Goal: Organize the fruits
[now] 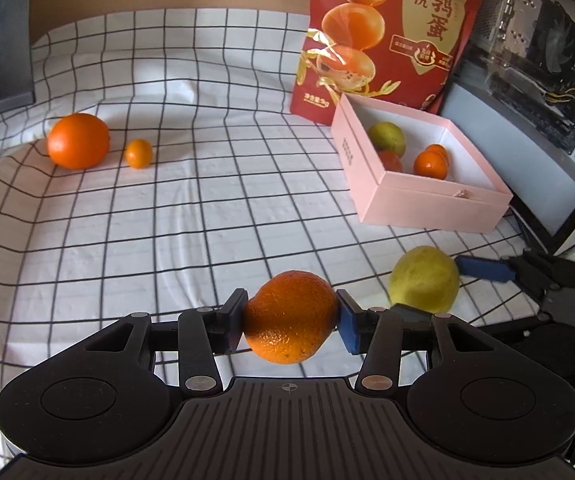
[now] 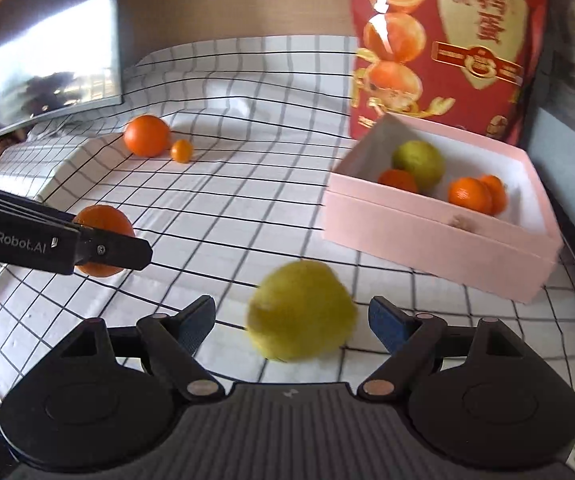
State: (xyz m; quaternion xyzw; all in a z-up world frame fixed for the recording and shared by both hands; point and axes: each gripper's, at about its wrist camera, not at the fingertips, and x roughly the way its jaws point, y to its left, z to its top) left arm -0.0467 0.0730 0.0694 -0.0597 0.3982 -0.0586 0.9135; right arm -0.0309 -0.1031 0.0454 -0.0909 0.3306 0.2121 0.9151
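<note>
**Checked cloth, two grippers, fruit half sorted**

Black-and-white checked cloth [image 1: 167,240] covers the whole surface. Low in the left wrist view, the left gripper [image 1: 290,322] has its pads pressed on both sides of an orange [image 1: 291,316], which hangs clear of the cloth. Low in the right wrist view, the right gripper [image 2: 291,324] stands wide, a blurred yellow-green fruit [image 2: 301,310] between its fingers; I cannot tell whether the pads touch it. At right of both views sits a pink box [image 1: 427,204] holding a green fruit [image 1: 387,136] and several small oranges [image 1: 430,164]. At the left, well apart from the box, a big orange [image 1: 78,141] lies just beside a tiny one [image 1: 138,153]. Behind the box stands a red printed bag [image 1: 387,32].
</note>
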